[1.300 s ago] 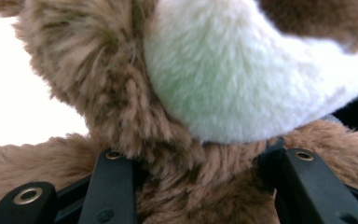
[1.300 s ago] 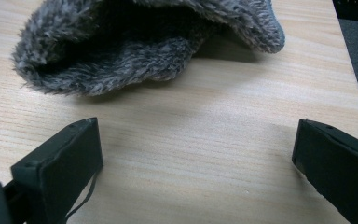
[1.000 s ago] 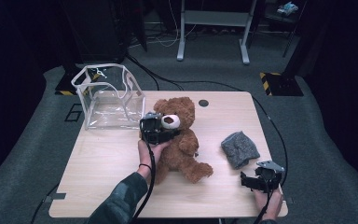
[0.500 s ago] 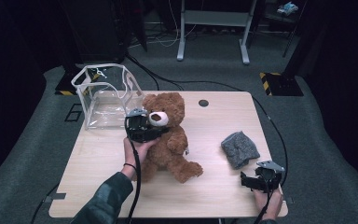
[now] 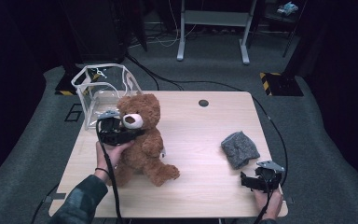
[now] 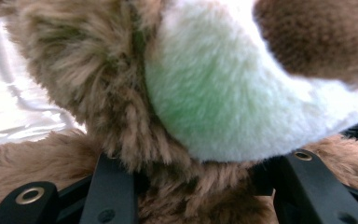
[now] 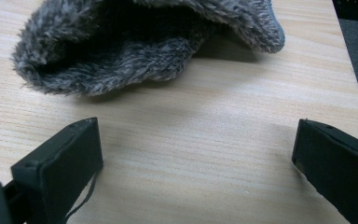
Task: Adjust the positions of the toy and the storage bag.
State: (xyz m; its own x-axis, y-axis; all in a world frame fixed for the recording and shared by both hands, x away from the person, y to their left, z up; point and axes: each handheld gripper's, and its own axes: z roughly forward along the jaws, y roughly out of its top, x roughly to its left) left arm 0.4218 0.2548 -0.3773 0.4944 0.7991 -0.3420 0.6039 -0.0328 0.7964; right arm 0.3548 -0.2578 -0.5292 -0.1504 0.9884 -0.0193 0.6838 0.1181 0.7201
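Observation:
A brown teddy bear [image 5: 144, 140] with a white muzzle sits upright at the table's left. My left gripper [image 5: 121, 133] is shut on the bear at the neck, just under the muzzle. In the left gripper view the brown fur and white muzzle [image 6: 214, 93] bulge between the two black jaws of the left gripper [image 6: 200, 196]. My right gripper [image 5: 254, 181] rests near the table's front right corner with its jaws open and nothing between them. A grey fuzzy cloth [image 5: 239, 148] lies just beyond it. In the right gripper view that cloth [image 7: 140, 42] lies ahead of the right gripper [image 7: 196, 154].
A clear plastic box [image 5: 98, 88] with an open top stands at the back left corner of the wooden table [image 5: 200, 140], right behind the bear. A round cable hole [image 5: 203, 102] sits near the back edge. Cables trail over the grey floor.
My left gripper has carried the teddy bear to the left and a little up, closer to the clear box. The right gripper and the grey cloth have stayed put.

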